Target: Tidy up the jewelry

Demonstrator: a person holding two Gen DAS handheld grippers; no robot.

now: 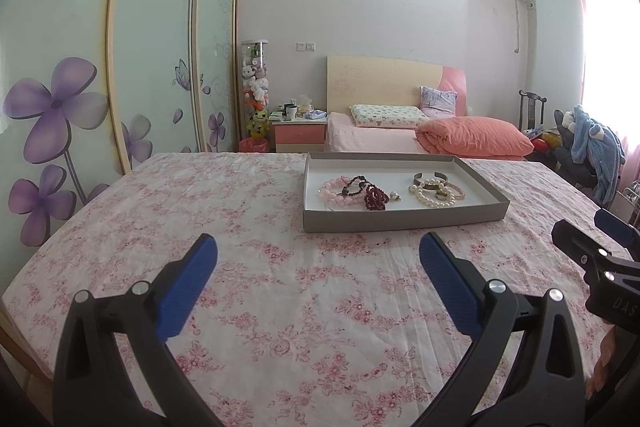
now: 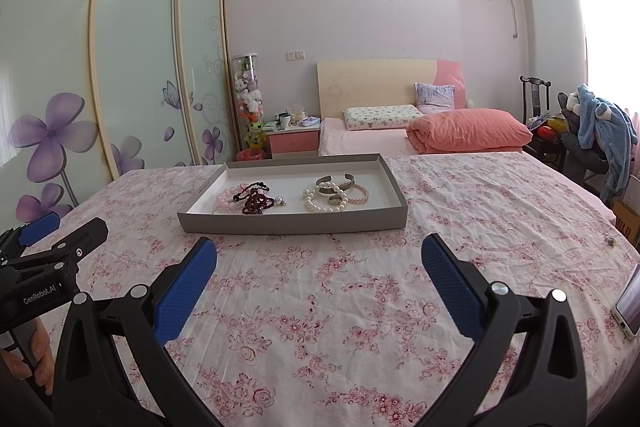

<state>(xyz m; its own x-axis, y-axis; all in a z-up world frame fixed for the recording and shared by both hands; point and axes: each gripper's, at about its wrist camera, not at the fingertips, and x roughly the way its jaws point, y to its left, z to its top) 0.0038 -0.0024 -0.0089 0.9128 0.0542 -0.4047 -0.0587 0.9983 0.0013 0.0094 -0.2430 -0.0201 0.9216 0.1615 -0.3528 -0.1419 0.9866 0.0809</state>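
Observation:
A shallow grey tray [image 1: 400, 221] [image 2: 288, 225] lies on the floral tablecloth ahead of both grippers. Its left part holds pink beads [image 1: 334, 191] [image 2: 228, 199], dark red beads [image 1: 375, 197] [image 2: 256, 203] and a small earring [image 1: 395, 195] [image 2: 281, 201]. Its right part holds a white pearl bracelet [image 1: 434, 201] [image 2: 320, 205], metal bangles [image 1: 430, 179] [image 2: 334, 181] and a ring [image 2: 335, 200]. My left gripper [image 1: 318, 251] is open and empty, short of the tray. My right gripper [image 2: 319, 253] is open and empty, also short of the tray.
A phone [image 2: 630, 307] lies at the table's right edge, and a small metal item [image 2: 611, 241] sits on the cloth near it. Behind the table are a bed [image 1: 400, 137], a nightstand [image 1: 298, 133], a wardrobe [image 1: 120, 67] and a chair with clothes [image 1: 592, 147].

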